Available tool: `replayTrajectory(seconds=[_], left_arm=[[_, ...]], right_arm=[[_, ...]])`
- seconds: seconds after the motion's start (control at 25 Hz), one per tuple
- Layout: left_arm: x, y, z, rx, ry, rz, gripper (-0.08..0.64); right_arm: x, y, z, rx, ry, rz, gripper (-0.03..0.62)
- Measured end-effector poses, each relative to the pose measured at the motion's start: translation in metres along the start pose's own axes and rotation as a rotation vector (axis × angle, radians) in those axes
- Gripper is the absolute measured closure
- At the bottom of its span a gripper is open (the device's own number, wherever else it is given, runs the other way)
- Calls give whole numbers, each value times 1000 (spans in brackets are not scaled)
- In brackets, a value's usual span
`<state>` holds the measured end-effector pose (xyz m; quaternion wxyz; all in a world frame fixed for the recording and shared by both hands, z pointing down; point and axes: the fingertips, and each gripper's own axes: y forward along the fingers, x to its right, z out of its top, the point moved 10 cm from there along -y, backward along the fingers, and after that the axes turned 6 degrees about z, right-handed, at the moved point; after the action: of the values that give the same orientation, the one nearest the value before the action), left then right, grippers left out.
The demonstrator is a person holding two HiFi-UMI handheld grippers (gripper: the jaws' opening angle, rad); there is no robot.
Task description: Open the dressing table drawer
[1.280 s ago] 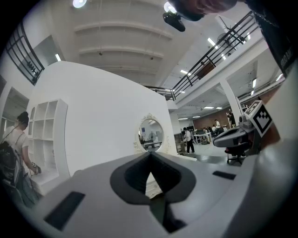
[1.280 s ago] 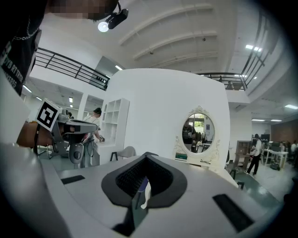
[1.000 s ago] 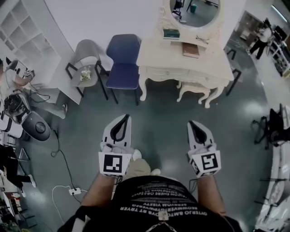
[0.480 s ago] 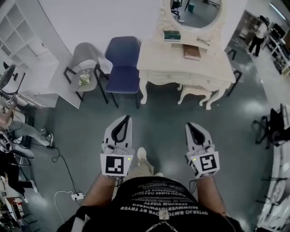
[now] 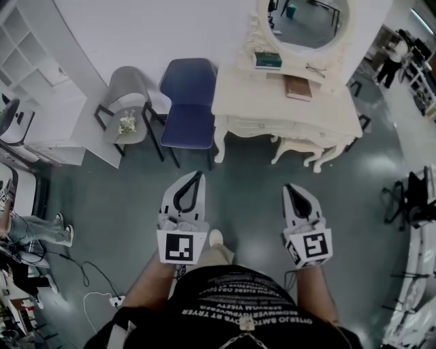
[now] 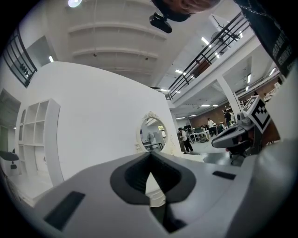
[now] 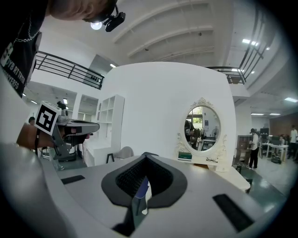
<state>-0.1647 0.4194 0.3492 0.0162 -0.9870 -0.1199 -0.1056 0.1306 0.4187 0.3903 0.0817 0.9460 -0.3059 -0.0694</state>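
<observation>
Showing only overhead: closed drawer [image 5: 262,127]

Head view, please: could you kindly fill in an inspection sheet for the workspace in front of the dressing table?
Surface: cream dressing table top, partly bare.
Job's things: dressing table drawer looks shut; neither gripper is near it.
Clutter: brown book, small green stack and spectacles on the top.
Grippers: left gripper and right gripper both shut and empty, held over the dark glossy floor, short of the table.
Cables: white power strip with its cable on the floor at the left.
Surroundings: oval cream-framed mirror, cream stool under the table, blue chair, grey chair, white shelving.
</observation>
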Motion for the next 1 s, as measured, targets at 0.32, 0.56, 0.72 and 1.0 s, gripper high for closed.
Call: replayTrajectory(seconds=[0.32, 0.56, 0.72, 1.0], left_arm=[[-20, 33, -13, -19, -27, -57, 557], [-39, 46, -17, -13, -13, -81, 557], [-55, 55, -20, -19, -19, -89, 557], [-79, 66, -24, -3, -61, -104, 557]], right_arm=[[5, 38, 3, -4, 5, -4, 591], [1, 60, 12, 0, -3, -10, 591], [-5, 75, 17, 4, -8, -23, 591], [-17, 92, 22, -7, -9, -55, 591]])
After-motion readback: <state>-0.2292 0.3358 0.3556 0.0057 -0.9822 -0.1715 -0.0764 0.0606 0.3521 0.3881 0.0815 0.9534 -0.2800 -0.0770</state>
